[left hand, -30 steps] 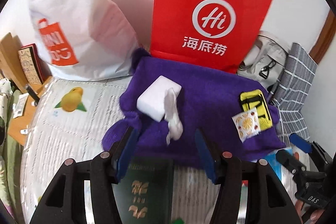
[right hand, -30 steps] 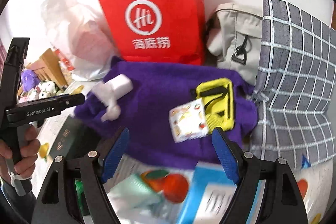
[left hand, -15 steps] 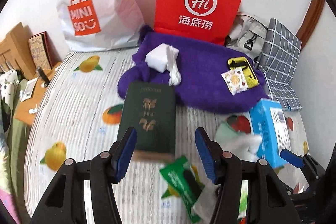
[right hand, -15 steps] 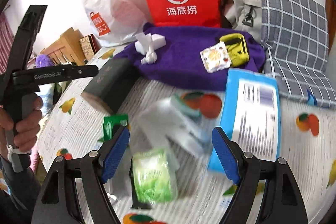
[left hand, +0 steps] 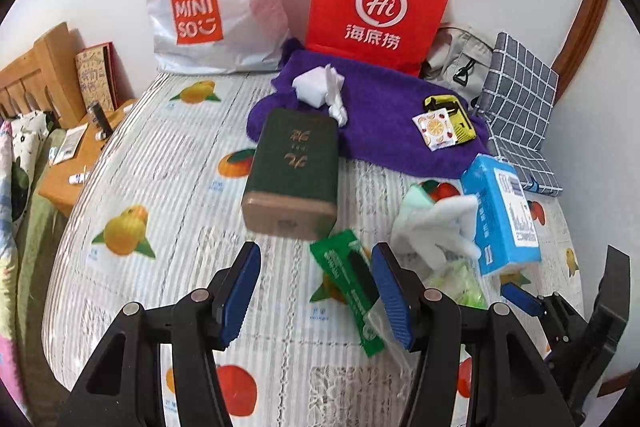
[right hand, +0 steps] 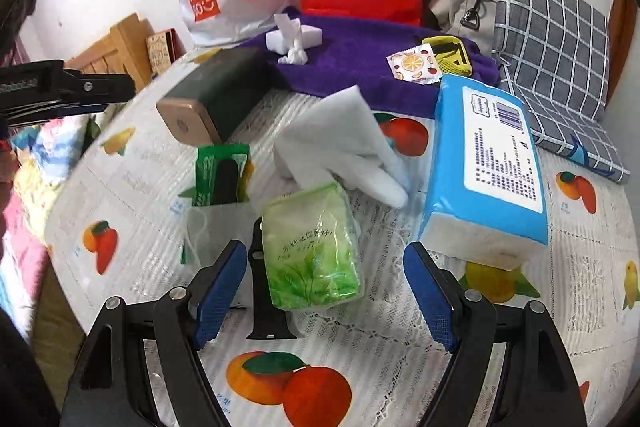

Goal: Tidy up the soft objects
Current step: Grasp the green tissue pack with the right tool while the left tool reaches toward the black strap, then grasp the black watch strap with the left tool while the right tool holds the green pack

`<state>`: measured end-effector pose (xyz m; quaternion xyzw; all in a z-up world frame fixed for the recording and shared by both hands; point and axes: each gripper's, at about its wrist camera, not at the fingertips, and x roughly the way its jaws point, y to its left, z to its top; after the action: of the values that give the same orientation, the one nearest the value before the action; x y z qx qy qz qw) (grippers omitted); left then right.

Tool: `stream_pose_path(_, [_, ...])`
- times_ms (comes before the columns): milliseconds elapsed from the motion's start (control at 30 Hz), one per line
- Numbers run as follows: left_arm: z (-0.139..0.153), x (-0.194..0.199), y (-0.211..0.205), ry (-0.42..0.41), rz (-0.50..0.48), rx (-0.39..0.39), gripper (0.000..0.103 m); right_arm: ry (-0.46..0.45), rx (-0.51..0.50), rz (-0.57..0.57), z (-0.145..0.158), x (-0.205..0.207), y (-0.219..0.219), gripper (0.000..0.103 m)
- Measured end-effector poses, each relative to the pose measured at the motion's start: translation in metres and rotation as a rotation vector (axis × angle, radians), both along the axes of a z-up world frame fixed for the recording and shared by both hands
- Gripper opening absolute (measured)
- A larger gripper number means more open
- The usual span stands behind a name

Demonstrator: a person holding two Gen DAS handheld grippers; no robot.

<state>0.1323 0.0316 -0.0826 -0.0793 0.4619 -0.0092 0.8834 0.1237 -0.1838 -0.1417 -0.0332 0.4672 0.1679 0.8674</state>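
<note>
Over the bed (right hand: 400, 347), we have pulled back from the purple towel (right hand: 360, 67). Both hand-held grippers, left (left hand: 316, 291) and right (right hand: 324, 295), hang released, empty; sorting awaits.

Both tongs (left hand: 316, 291) (right hand: 326, 291) are black frames with silver screws and ribbed blue pads (right hand: 220, 287).

The left gripper (left hand: 316, 291) and right gripper (right hand: 326, 291) are angled downward, jaws parted, the right wider, nothing clasped between the pads.
</note>
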Motion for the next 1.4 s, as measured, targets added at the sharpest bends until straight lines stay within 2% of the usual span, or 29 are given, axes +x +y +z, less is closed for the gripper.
stream_pose_path(167, [-0.019,-0.006,0.004,0.035,0.023,0.017,0.055,0.021,-0.001,0.007,-0.022,0.003,0.009,0.08])
stream_pose_path(300, [-0.031,-0.007,0.006,0.059,0.033,0.018,0.055,0.032,-0.024,0.009,-0.033,0.006,0.011,0.056])
stream_pose_path(367, [-0.035,-0.007,0.005,0.062,0.034,0.017,0.055,0.029,0.011,-0.008,-0.029,0.004,0.005,0.053])
stream_pose_path(600, [-0.053,-0.003,-0.003,0.089,0.04,0.029,0.055,-0.014,0.064,-0.066,-0.013,-0.01,-0.027,0.053])
stream_pose_path(833, [-0.075,0.008,-0.022,0.126,0.026,0.065,0.055,0.01,0.093,-0.086,-0.022,-0.015,-0.061,0.053])
stream_pose_path(1033, [-0.088,0.013,-0.041,0.137,-0.016,0.089,0.055,0.023,0.102,-0.076,-0.031,-0.019,-0.066,0.053])
stream_pose_path(1067, [-0.089,0.013,-0.043,0.135,-0.022,0.092,0.052,0.028,0.106,-0.076,-0.033,-0.019,-0.066,0.053])
stream_pose_path(1100, [-0.091,0.014,-0.046,0.129,-0.031,0.098,0.039,0.034,0.111,-0.078,-0.035,-0.019,-0.066,0.053])
stream_pose_path(1200, [-0.095,0.015,-0.051,0.123,-0.064,0.074,0.013,0.032,0.11,-0.075,-0.038,-0.02,-0.066,0.053])
stream_pose_path(1400, [-0.09,0.011,-0.046,0.115,-0.082,0.071,0.009,0.034,0.126,-0.071,-0.035,-0.023,-0.07,0.053])
